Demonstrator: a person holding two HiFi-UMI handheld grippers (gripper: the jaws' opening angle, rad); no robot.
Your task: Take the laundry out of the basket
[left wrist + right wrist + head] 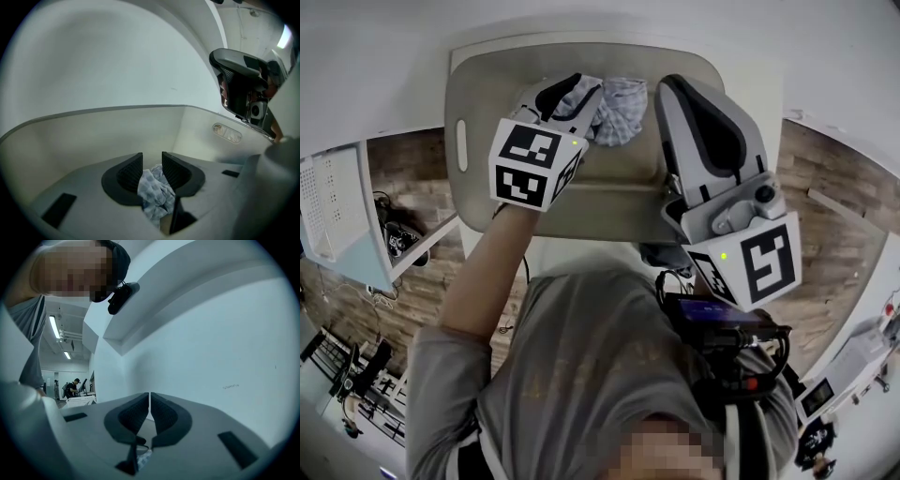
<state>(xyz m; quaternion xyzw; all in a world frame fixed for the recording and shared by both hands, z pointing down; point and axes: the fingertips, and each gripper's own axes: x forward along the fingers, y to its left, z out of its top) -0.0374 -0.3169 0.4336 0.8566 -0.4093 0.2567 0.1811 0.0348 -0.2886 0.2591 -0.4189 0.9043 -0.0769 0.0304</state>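
Pale blue and white in a small check: laundry cloth (617, 111), crumpled, bunching into soft folds; sitting within the far half of the basket (487, 89), touching its floor or not being unclear; rising between the jaws of the left gripper (152, 164), those jaws standing partly apart, pads not pinching, cloth resting loose in the gap; basket showing beige, with rounded corners and a slot handle (462, 145) on its left side; right gripper (149, 401) hanging just beside the cloth, jaws pressing together, gripping nothing; carrying black-and-white square markers, patterns rather than letters, on the left cube (532, 161) and right cube (761, 262).
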